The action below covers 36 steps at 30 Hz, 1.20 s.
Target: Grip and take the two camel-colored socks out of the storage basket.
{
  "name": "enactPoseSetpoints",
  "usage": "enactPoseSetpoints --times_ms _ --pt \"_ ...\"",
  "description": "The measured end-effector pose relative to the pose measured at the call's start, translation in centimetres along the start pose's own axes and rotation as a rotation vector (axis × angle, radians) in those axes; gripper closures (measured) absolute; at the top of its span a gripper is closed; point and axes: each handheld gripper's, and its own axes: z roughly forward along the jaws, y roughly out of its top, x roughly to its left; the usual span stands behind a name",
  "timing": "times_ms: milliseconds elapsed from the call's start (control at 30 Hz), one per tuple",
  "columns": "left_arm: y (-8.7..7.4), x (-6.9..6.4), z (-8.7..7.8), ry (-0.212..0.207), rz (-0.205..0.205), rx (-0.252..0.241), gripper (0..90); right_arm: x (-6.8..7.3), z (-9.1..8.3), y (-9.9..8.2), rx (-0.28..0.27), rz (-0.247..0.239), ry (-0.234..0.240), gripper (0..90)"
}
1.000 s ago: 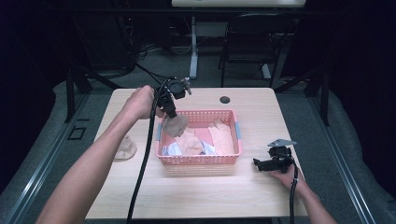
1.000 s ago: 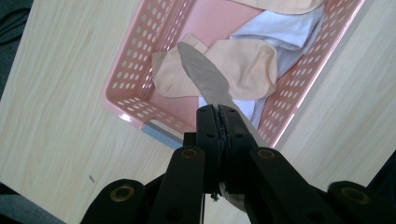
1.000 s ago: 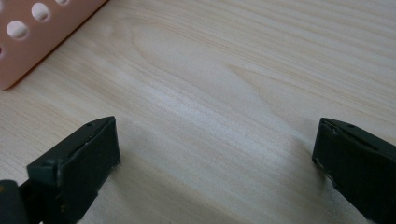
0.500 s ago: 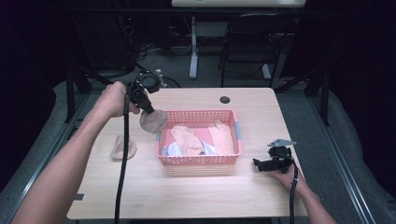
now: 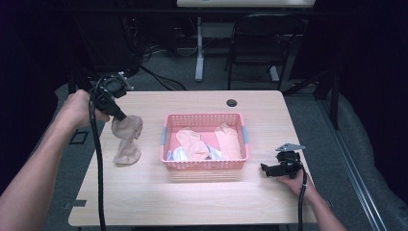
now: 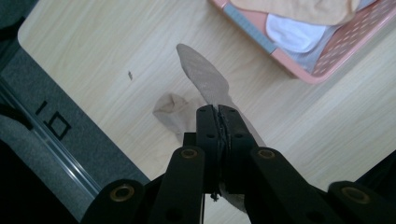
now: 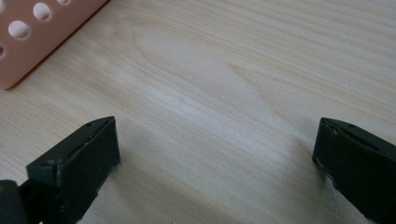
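your left tongs (image 5: 120,115) carried a tan sock (image 5: 128,129) from the basket (image 5: 204,164) toward the counter's (image 5: 192,202) left edge, pinching it tight; right tongs (image 5: 267,168) rest wide.

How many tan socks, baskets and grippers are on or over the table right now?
Tan socks: 4 (held sock in left gripper, loose sock on table, two basket socks)
Pink basket: 1
Grippers: 2 (left gripper, right gripper)
Total: 7
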Motion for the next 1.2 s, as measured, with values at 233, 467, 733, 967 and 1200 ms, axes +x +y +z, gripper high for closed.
enactPoseSetpoints --times_ms 233,467,733,967,1200 --pt "-2.3 1.9 3.4 -0.010 -0.074 0.034 87.7 0.0 0.0 0.0 0.000 -0.001 0.000 0.0" --pt "-4.1 2.3 9.4 -0.035 -0.120 0.090 87.6 0.0 0.0 0.0 -0.002 0.002 0.001 0.0" --pt "-5.5 2.1 15.3 -0.054 -0.161 0.151 82.5 0.0 0.0 0.0 -0.005 0.004 -0.003 0.0" --pt "-6.6 2.1 16.1 -0.074 -0.217 0.111 64.9 0.0 0.0 0.0 -0.005 0.004 -0.002 0.0" --pt "-7.2 1.4 14.1 -0.064 -0.251 0.051 25.4 0.0 0.0 0.0 -0.002 0.002 0.000 0.0"
